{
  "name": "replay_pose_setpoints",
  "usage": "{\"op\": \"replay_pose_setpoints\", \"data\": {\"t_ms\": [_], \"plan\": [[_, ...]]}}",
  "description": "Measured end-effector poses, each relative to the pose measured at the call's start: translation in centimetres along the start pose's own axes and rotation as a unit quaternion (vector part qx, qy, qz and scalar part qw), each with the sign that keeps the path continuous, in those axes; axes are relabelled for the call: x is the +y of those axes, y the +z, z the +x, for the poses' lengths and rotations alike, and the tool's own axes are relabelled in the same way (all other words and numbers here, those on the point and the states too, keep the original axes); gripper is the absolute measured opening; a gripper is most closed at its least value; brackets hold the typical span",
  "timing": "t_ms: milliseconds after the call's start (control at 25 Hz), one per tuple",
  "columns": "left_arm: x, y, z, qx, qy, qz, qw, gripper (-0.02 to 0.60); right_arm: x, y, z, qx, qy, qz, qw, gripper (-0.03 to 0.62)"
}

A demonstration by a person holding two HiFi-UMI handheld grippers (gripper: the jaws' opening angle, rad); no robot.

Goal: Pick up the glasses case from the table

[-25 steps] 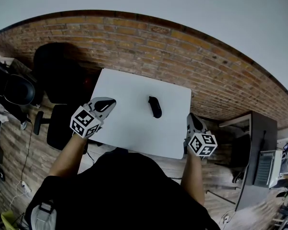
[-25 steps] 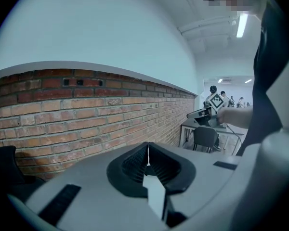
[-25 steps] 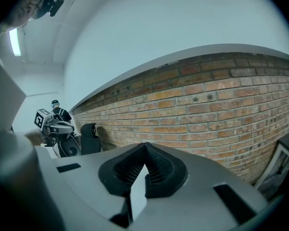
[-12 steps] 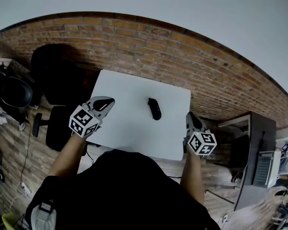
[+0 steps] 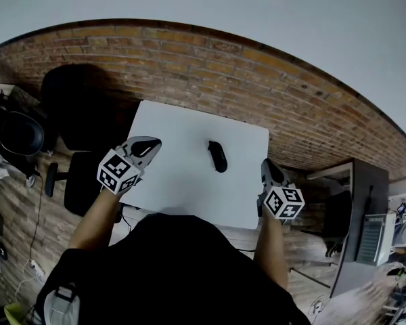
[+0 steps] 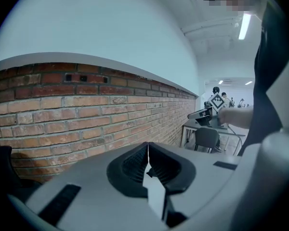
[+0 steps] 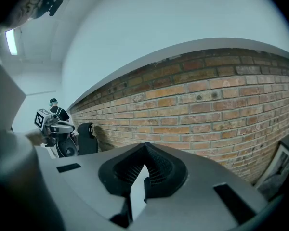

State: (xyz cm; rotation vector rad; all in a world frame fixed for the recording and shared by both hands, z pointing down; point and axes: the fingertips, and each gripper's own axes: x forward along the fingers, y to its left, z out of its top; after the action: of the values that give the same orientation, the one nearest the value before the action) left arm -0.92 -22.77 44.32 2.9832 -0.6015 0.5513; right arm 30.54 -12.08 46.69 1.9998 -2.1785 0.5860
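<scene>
Left gripper [image 5: 149, 145] and right gripper [image 5: 268, 168] are both clenched shut on nothing; glasses case [image 5: 218, 156] is laid on the table [image 5: 179, 185], ahead between their fingertips.

Matt table [image 5: 183, 175], rough brick wall [image 5: 189, 59] (unpainted)

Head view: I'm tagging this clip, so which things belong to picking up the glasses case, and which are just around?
Belong to the job:
glasses case
white table it lies on
left gripper
right gripper

Just around:
black chair
brick wall
</scene>
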Motion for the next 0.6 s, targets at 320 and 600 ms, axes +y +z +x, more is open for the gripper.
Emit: {"op": "replay_pose_setpoints", "data": {"t_ms": [320,600], "plan": [[1.6,-0.6,0.8,0.005,-0.001,-0.006,1.0000,0.012,0.4,-0.7,2.1,0.015,0.005,0.004,1.000,0.015],[3.0,-1.8,1.0,0.016,-0.001,-0.015,0.9998,0.012,0.7,-2.4,4.4,0.036,0.010,0.013,0.999,0.015]]}}
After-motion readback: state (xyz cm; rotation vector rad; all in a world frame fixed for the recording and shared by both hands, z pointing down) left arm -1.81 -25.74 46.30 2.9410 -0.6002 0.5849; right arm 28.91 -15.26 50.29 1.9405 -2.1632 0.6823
